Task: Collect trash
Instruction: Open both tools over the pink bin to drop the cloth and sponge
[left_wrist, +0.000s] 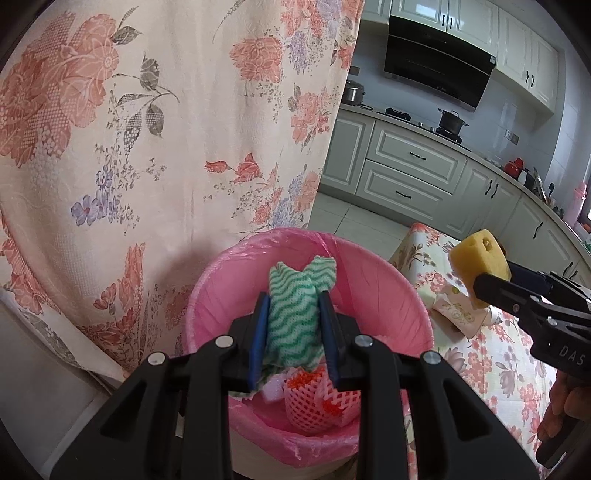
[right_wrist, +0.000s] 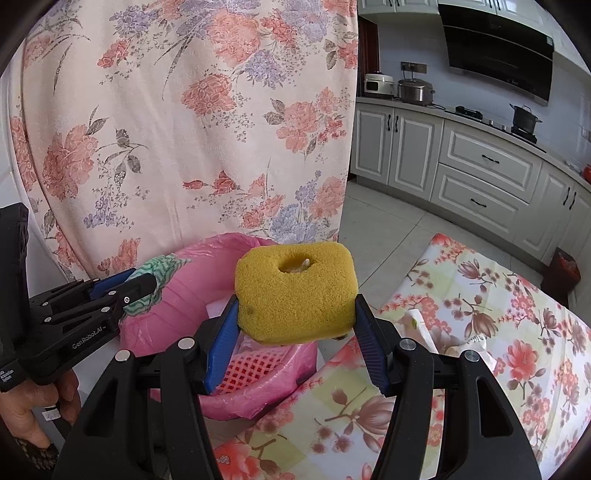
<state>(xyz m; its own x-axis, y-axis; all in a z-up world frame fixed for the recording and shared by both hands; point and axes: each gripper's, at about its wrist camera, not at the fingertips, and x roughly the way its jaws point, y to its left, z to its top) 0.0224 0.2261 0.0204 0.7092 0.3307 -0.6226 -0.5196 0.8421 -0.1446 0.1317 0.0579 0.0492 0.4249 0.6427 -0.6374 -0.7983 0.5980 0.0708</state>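
Over the bin (left_wrist: 388, 280), the left gripper (left_wrist: 293, 306) clamps a green wavy cloth (left_wrist: 295, 314) whose long axis runs along the fingers, tip pointing at the far rim beneath the curtain (left_wrist: 147, 129). Right of it, above the near rim and table (right_wrist: 498, 332) edge, the right gripper (right_wrist: 295, 314) squeezes a yellow sponge (right_wrist: 295, 295), hole facing up, long axis spanning both pads.

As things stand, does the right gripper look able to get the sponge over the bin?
Probably yes: the right gripper holds the yellow sponge near the pink-lined bin; only the left gripper, holding a green cloth, hovers there.
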